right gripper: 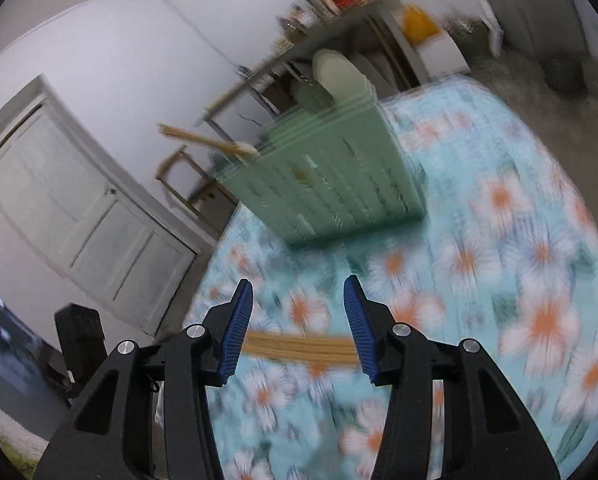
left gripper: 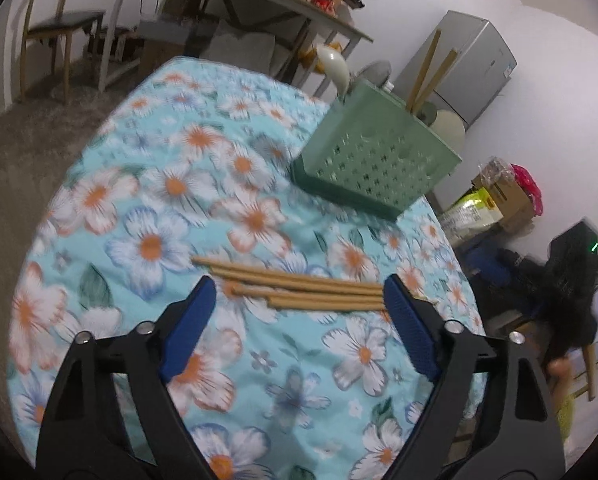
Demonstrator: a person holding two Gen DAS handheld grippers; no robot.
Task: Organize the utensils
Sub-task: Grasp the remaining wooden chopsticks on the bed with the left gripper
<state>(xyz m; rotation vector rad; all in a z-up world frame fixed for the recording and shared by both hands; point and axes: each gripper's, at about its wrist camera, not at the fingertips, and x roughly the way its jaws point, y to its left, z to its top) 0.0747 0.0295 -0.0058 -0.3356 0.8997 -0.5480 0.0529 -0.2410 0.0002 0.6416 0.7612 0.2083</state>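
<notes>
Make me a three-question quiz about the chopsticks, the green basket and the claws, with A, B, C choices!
1. Where are the loose chopsticks?
A. Lying on the flowery tablecloth
B. On the floor
C. On a chair

2. What colour is the utensil basket?
A. Red
B. Green
C. Yellow

3. What is the left claw doing?
A. Squeezing a spoon
B. Shut tight with nothing in it
C. Open, with chopsticks lying between its fingers

Answers:
1. A: the left wrist view shows the sticks flat on the cloth, in front of the basket.
2. B: its holed walls are pale green in both views.
3. C: the blue pads stand wide apart and do not press the sticks. The right claw is open too.
</notes>
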